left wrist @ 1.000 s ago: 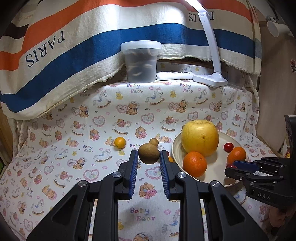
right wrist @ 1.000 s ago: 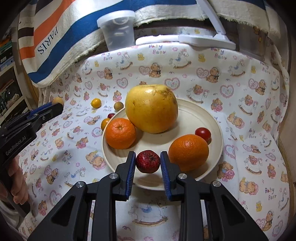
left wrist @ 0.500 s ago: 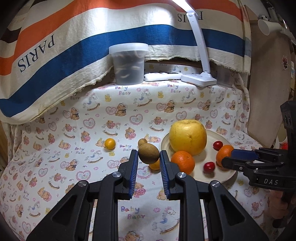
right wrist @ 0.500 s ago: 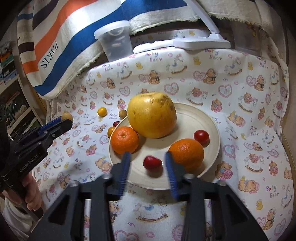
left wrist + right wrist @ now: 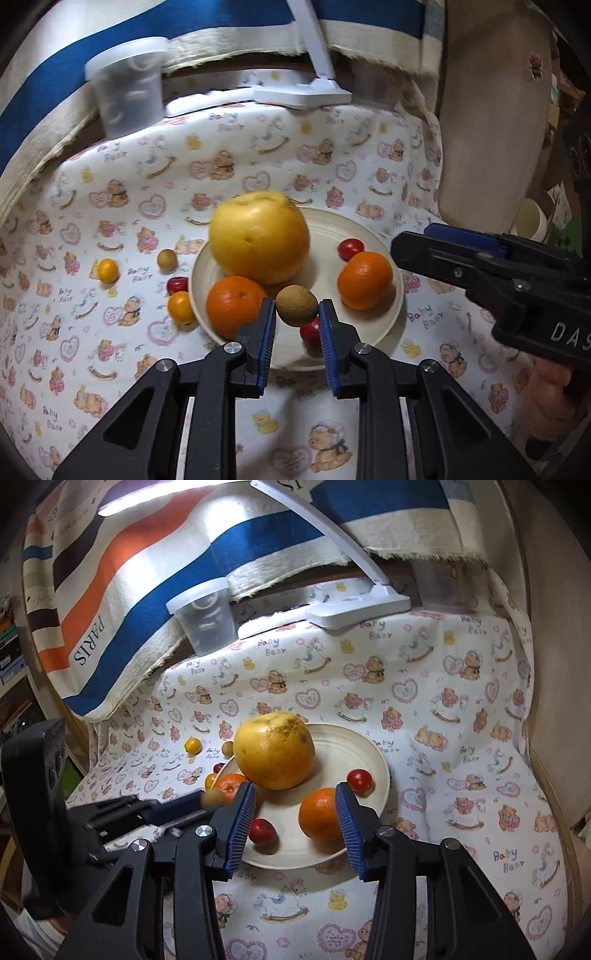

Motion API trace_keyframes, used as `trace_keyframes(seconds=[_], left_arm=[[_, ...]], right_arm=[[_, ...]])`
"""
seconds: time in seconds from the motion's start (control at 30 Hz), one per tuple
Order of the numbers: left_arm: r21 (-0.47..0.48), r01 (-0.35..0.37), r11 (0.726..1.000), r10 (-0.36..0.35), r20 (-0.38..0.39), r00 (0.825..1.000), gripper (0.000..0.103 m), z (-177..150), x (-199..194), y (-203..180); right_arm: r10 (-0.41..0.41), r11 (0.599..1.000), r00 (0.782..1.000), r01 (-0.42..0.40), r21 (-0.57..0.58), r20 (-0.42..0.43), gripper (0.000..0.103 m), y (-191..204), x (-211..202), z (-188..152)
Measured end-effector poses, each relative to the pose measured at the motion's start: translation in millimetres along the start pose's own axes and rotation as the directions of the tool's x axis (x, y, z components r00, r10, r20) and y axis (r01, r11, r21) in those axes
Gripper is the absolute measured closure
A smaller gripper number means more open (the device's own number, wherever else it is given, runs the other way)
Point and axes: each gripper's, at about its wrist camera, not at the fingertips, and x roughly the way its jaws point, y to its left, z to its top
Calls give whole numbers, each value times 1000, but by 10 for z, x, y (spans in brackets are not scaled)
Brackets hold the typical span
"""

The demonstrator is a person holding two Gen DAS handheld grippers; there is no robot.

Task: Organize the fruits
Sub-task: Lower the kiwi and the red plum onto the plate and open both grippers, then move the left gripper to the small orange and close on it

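Note:
My left gripper (image 5: 296, 325) is shut on a brown kiwi (image 5: 296, 305) and holds it over the near rim of the cream plate (image 5: 373, 325). The plate holds a big yellow pomelo (image 5: 258, 242), two oranges (image 5: 234, 306) (image 5: 365, 279) and two red cherry tomatoes (image 5: 350, 248) (image 5: 310, 331). My right gripper (image 5: 295, 819) is open and empty, above the plate's (image 5: 376, 760) near edge, with a red tomato (image 5: 263, 831) and an orange (image 5: 319, 814) below it. The kiwi (image 5: 212, 798) shows at its left.
On the bear-print cloth left of the plate lie a small yellow fruit (image 5: 108, 270), a small brown fruit (image 5: 167, 259), a red tomato (image 5: 177, 284) and an orange-yellow fruit (image 5: 181, 307). A clear lidded tub (image 5: 127, 90) and a white desk lamp (image 5: 314, 92) stand at the back.
My left gripper has carried the kiwi right, over the plate. My right gripper let go of the red tomato onto the plate, opened wide and pulled back.

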Motion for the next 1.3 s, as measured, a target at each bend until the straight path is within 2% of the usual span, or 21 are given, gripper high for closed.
trace_keyframes(seconds=[0.27,0.4,0.5,0.57,0.73,0.83,0.93,0.97,1.07,1.1,1.17,1.23,1.3], left_arm=[[-4,6,1000,-7,-41,999,80,-14,131,-132],[-25,-5,1000,4,-52,999,80,-32,171,-86],[-34,-4,999,3,-39,999,77,-30,144,-54],[-36,-10,999,9,-26,1000,70,-21,112,-38],[-39,-50,998,50,6,999,41,4,8,24],[-22,-94,995,95,37,995,31,-4,-141,100],[-24,-151,988,153,105,983,22,-13,-370,241],[-32,-160,987,163,129,978,21,-13,-442,295],[-69,-171,983,182,202,962,14,-23,-668,460],[-77,-172,982,185,224,957,8,-23,-728,497],[-91,-180,979,199,273,941,0,-31,-855,565],[-108,-198,974,223,334,916,0,-55,-982,625],[-104,-216,971,239,369,898,0,-71,-1060,669]], right_arm=[[-43,998,998,45,41,-45,55,-111,68,-2],[-114,993,991,114,-7,-73,53,-58,142,-32],[-120,993,990,118,-29,-79,53,-25,183,-59],[-129,991,989,126,-36,-77,53,-18,191,-64],[-127,992,990,126,-15,-68,53,-62,178,-57],[-115,993,992,116,4,-57,53,-81,154,-45],[-105,994,994,105,5,-37,51,-61,113,-43],[-103,995,994,103,1,-24,46,-43,93,-46],[-113,993,993,114,-19,17,44,12,37,-53],[-121,992,992,122,-31,35,44,39,17,-55],[-139,988,987,143,-56,76,37,93,-29,-64],[-166,982,979,175,-71,119,34,130,-78,-75],[-186,975,968,204,-93,168,32,189,-135,-87]])
